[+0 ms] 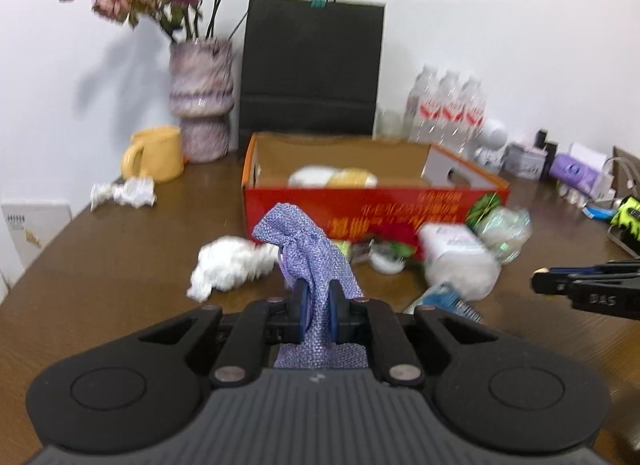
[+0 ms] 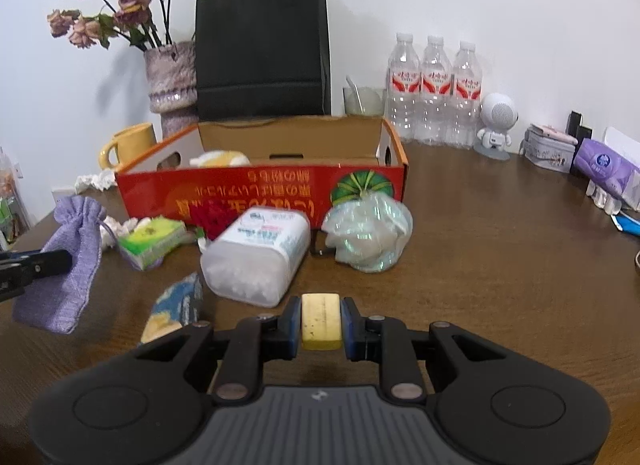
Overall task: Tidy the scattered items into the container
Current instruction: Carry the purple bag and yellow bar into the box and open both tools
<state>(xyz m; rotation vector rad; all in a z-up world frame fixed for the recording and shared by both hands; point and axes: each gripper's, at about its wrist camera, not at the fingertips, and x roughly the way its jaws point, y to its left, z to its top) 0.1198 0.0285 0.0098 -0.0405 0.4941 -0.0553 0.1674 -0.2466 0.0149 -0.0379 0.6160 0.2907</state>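
Left wrist view: my left tool (image 1: 316, 307) clenches the pouch (image 1: 308, 249), right tool (image 2: 320, 321) the yellow block (image 2: 321, 321), both bound for the box (image 1: 360, 209) ahead

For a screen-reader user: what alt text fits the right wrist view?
The right gripper is shut on a yellow block above a brown table. Ahead lie a plastic tub, a crumpled bag and the red box.
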